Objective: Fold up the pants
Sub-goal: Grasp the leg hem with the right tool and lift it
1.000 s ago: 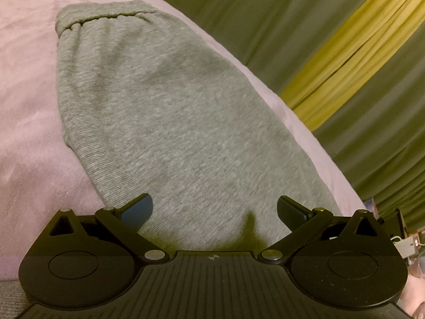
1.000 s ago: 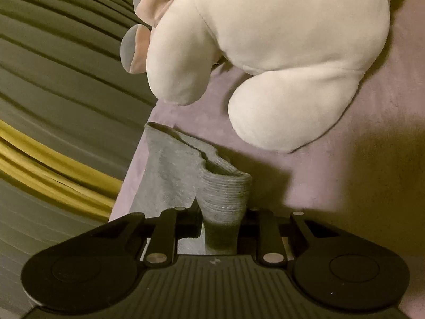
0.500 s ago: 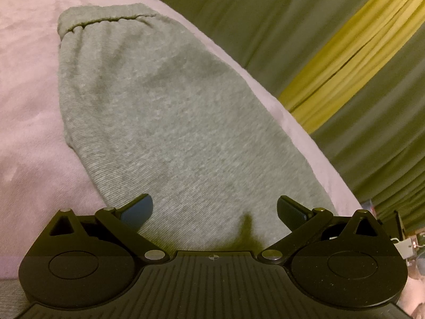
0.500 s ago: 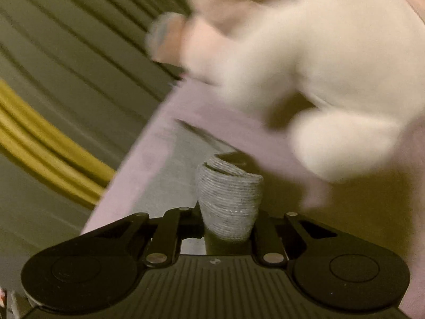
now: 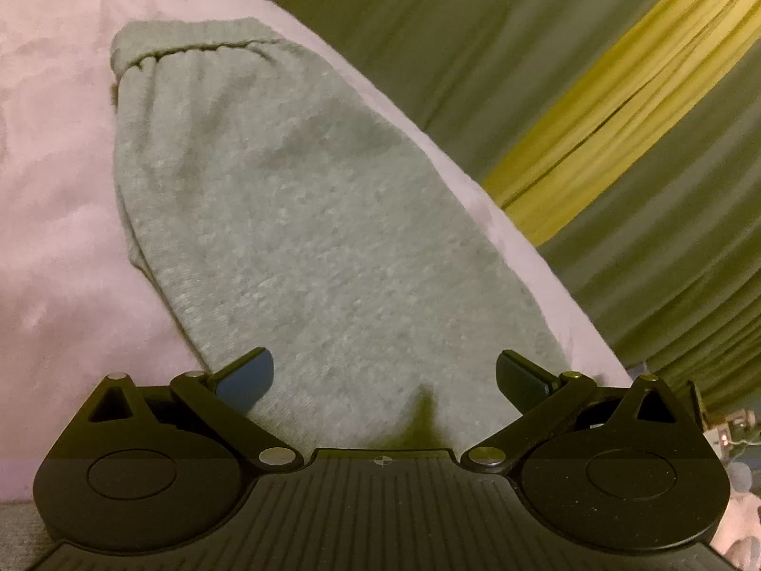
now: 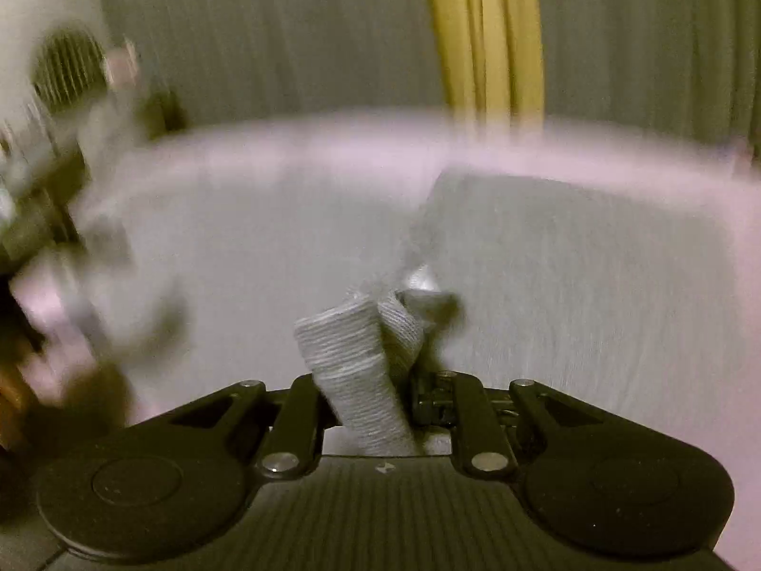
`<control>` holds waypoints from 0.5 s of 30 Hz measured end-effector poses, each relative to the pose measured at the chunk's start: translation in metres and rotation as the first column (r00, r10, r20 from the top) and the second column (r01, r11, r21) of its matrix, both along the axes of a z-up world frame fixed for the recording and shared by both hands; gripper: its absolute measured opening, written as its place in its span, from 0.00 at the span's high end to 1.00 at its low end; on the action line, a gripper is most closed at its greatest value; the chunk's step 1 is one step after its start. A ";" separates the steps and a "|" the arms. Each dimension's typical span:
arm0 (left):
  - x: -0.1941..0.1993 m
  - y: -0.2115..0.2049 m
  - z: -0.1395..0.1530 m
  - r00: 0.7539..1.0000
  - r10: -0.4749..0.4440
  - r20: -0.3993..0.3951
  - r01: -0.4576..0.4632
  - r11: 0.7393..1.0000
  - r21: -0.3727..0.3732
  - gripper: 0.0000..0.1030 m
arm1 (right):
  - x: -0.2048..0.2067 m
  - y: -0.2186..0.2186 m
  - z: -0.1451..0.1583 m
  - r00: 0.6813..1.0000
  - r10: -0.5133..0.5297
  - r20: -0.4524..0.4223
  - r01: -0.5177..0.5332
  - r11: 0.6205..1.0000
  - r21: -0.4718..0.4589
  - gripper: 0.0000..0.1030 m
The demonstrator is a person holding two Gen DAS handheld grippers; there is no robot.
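Grey knit pants (image 5: 304, 219) lie flat on a pink blanket (image 5: 52, 181), waistband (image 5: 190, 47) at the far end. My left gripper (image 5: 383, 376) is open and empty, its fingers spread low over the near part of the pants. My right gripper (image 6: 366, 404) is shut on the ribbed grey cuff (image 6: 352, 361) of the pants and holds it up above the flat grey fabric (image 6: 570, 276). The right wrist view is blurred by motion.
Olive curtains with a yellow stripe (image 5: 618, 95) hang behind the bed's far edge. In the right wrist view the yellow stripe (image 6: 485, 33) stands behind the blanket edge (image 6: 333, 138). Blurred white objects (image 6: 62, 95) sit at the left.
My right gripper has swung round with the cuff, away from the white plush toy, and now faces the curtains over the pants. My left gripper has drawn back slightly and stays open.
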State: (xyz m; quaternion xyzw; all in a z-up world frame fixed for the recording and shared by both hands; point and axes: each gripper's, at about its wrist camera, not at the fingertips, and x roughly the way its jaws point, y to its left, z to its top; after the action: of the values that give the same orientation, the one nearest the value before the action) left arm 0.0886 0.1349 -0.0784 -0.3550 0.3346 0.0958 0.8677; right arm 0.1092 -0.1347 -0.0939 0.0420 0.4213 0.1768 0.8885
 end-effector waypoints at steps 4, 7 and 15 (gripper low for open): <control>0.006 0.000 -0.005 1.000 -0.010 -0.004 0.010 1.000 -0.025 0.00 | 0.002 0.002 0.005 0.997 -0.074 0.016 0.073 0.997 0.033 0.84; 0.012 -0.001 -0.008 1.000 -0.020 -0.012 0.020 0.999 -0.031 0.00 | -0.017 -0.005 0.031 0.994 -0.075 0.080 0.070 0.996 0.060 0.85; 0.011 -0.001 -0.009 1.000 -0.022 -0.007 0.021 0.999 -0.043 0.00 | -0.029 0.005 0.021 0.997 -0.051 0.058 0.049 0.998 0.029 0.85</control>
State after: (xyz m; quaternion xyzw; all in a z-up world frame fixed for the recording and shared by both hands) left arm 0.0998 0.1342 -0.0877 -0.3696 0.3436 0.0806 0.8595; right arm 0.0804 -0.1298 -0.0730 0.0596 0.3914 0.1615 0.9040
